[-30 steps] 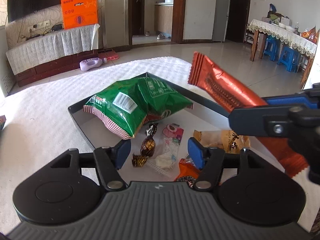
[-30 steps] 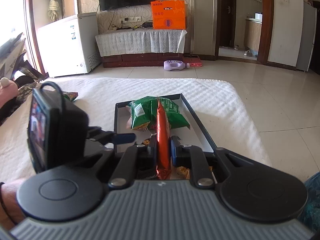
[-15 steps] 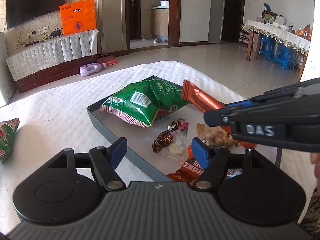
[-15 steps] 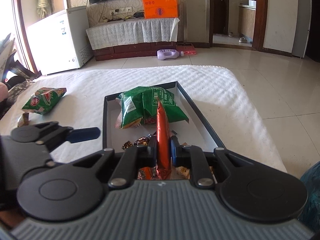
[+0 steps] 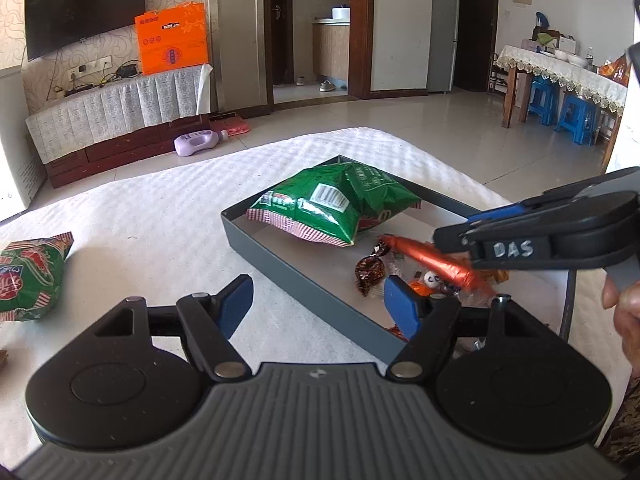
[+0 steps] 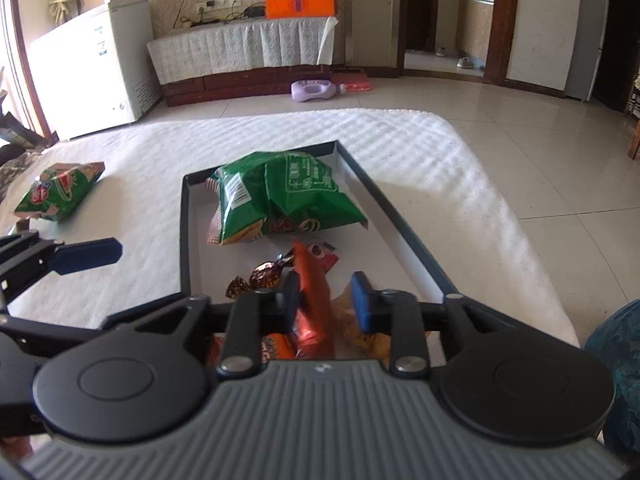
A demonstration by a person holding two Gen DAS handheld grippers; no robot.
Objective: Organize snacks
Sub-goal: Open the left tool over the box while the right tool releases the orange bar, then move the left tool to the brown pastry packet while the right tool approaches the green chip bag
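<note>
Landmark: grey tray [image 6: 404, 220] on the white quilted cover [image 6: 280, 132].

Right tool [image 6: 325, 295]: jaws opening. The orange wrapped bar [image 6: 310, 280] lies between them, leaning against the left pad; the right pad stands clear of it, so nothing is pinched. The bar's far end points toward the tray's far end, and its near end rests on the loose snacks at the tray's near end. In the left wrist view the bar [image 5: 436, 262] slopes down inside the tray under the right tool [image 5: 452, 236].

Left tool [image 5: 318, 306]: jaws wide apart with nothing between the pads. It hovers over the tray's near left wall, one pad outside the tray over the cover, the other above the tray's near corner.

Inside tray, far half: large green snack bag [image 6: 280, 196], lying flat. Between it and the bar: brown foil candy [image 6: 260, 274], just left of the bar. Pink-red small packet [image 6: 322, 254] just right of the bar's far end.

Outside tray, well to its left on the cover: second small green bag [image 6: 60, 190].
</note>
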